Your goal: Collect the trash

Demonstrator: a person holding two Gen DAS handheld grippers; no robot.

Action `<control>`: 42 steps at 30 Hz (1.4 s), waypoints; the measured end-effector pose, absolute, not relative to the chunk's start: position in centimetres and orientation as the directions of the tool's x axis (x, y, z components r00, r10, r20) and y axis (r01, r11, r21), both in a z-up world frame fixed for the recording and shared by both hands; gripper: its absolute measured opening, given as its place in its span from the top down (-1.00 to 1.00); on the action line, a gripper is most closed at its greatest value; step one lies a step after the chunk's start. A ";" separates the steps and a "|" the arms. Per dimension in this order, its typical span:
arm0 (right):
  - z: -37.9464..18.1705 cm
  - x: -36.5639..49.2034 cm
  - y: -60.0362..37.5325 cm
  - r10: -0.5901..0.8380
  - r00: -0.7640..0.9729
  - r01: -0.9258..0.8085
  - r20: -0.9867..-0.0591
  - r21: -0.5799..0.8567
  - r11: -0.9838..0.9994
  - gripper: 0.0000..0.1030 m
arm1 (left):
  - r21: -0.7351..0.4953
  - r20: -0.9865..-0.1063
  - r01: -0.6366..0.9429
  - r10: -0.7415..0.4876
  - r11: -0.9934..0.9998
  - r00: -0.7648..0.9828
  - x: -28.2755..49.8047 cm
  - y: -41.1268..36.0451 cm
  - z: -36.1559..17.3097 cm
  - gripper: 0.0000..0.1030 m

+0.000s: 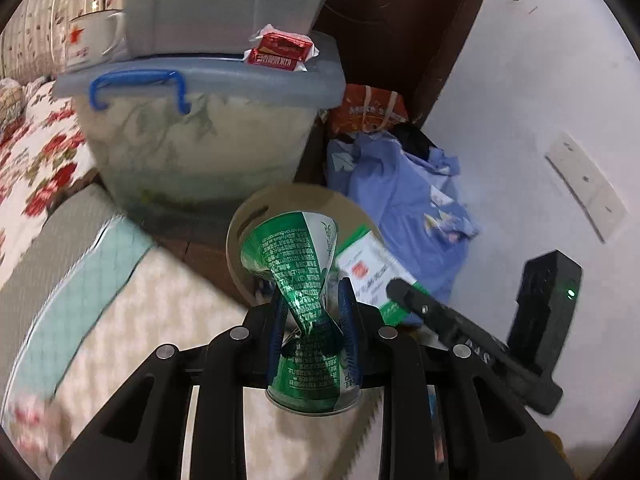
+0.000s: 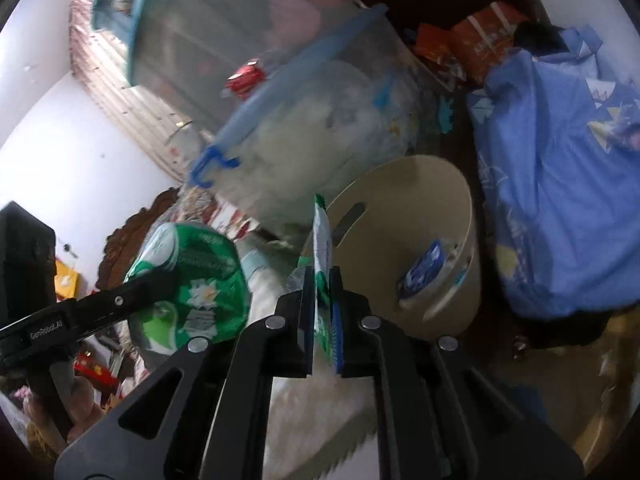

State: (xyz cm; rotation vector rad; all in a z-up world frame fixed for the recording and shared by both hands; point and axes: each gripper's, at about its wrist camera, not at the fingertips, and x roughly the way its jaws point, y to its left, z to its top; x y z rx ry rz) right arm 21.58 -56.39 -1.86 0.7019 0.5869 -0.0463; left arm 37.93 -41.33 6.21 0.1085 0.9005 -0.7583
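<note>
My left gripper [image 1: 312,292] is shut on a crushed green drink can [image 1: 296,256], pinched at its waist. Just beyond the can stands a beige waste bin [image 1: 240,232], mostly hidden behind it. My right gripper [image 2: 322,276] is shut on a flat green and white packet [image 2: 322,240] that stands edge-up between the pads. In the right wrist view the bin [image 2: 440,184] lies right ahead with a blue wrapper [image 2: 424,268] inside. The left gripper [image 2: 160,276] with the can [image 2: 200,292] shows at left. The right gripper [image 1: 400,288] and its packet [image 1: 372,268] show beside the can.
A clear storage box with a blue handle [image 1: 200,140] stands behind the bin, another box, a red packet [image 1: 280,52] and a mug [image 1: 92,36] on its lid. Blue cloth [image 1: 408,200] and an orange bag [image 1: 368,108] lie right of the bin. A floral quilt [image 1: 40,160] lies left.
</note>
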 end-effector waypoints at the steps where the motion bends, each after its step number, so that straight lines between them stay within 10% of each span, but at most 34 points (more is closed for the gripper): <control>1: -2.2 22.6 -56.9 0.161 0.833 0.235 -0.529 0.603 0.762 0.43 | -0.205 -0.740 0.629 -0.540 0.750 0.402 38.7 -42.1 5.9 0.08; 2: -2.4 23.0 -57.0 0.168 0.828 0.243 -0.534 0.613 0.752 -0.50 | -0.173 -0.737 0.601 -0.507 0.780 0.446 39.6 -42.8 5.4 -0.36; 3: -2.7 23.4 -57.3 0.164 0.826 0.264 -0.540 0.626 0.734 -0.81 | -0.161 -0.731 0.582 -0.493 0.797 0.472 39.9 -42.7 5.3 -0.35; 15: -0.8 16.8 -51.7 0.176 0.883 0.166 -0.434 0.641 0.750 -0.54 | -0.270 -0.644 0.550 -0.573 0.790 0.507 31.2 -28.7 8.7 -0.28; 29: -2.0 16.6 -32.1 0.565 0.650 -0.110 -0.508 0.673 0.732 -0.09 | -0.282 -0.666 0.101 -0.271 0.954 0.695 17.6 2.5 7.2 -0.25; 42: 0.0 16.9 -16.4 0.594 0.509 -0.300 -0.623 0.518 0.801 -0.12 | -0.366 -0.669 0.008 -0.269 0.931 0.693 13.6 10.0 4.0 -0.25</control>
